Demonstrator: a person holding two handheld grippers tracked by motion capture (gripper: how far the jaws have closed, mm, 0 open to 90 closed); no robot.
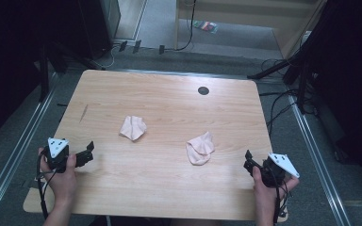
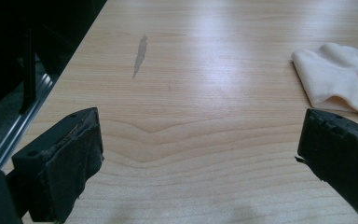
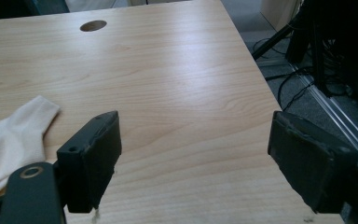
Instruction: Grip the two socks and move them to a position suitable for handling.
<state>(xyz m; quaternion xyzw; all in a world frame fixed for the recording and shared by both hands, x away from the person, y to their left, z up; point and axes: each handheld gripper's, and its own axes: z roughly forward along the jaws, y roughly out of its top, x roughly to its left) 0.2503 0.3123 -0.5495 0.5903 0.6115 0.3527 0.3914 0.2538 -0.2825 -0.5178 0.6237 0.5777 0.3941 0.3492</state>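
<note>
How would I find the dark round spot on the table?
Start at the wooden table and go to its far edge, right of the middle. The hole is small, round and dark, well beyond the two pale socks, and flat in the wood, not soft cloth.

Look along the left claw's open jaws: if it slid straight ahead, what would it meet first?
Probably nothing: the left claw faces bare light wooden table, with a thin grey scuff mark ahead. The crumpled pale pink cloth lies off to the right of that line, though depth is uncertain.
</note>
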